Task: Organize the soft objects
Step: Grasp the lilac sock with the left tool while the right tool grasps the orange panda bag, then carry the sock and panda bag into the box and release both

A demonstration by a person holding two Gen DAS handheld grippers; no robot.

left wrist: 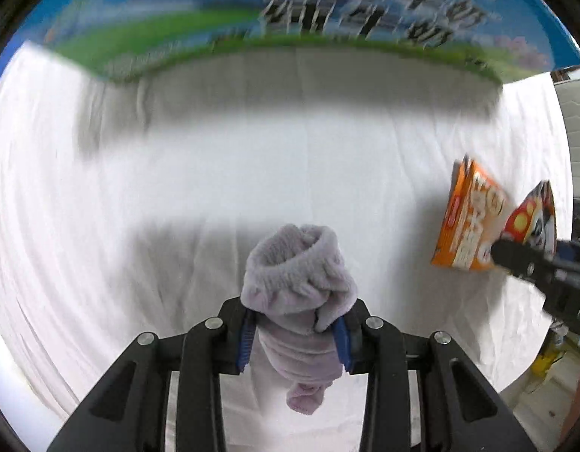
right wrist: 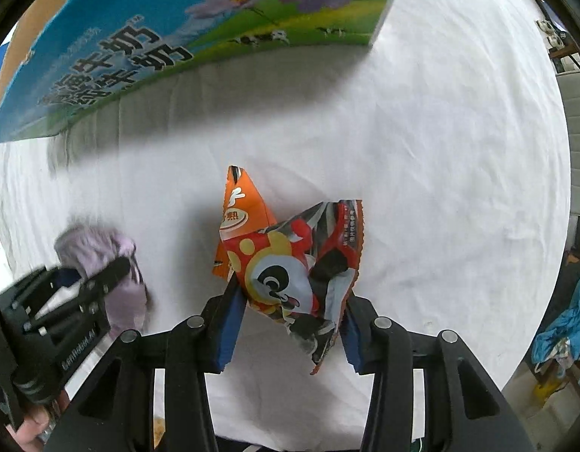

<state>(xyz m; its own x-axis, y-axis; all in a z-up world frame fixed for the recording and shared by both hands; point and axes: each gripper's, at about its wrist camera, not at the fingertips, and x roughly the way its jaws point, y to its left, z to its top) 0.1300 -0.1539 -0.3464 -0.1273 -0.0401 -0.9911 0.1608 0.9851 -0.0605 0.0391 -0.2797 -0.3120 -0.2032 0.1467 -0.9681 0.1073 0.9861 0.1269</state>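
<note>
A wrinkled white cloth (right wrist: 440, 158) covers the whole work surface. On it, at the far edge, stands a large blue-and-green printed cardboard box (right wrist: 147, 49).

I see a white cloth (right wrist: 440, 150) spread flat, wrinkled, w/ a big printed carton (right wrist: 158, 37) standing on its far side – blue sky, green field, purple flowers, cows, blurred black lettering. Beyond the cloth's right edge: crumpled blue fabric (right wrist: 565, 324) – sth yellow (right wrist: 546, 388) below it.
</note>
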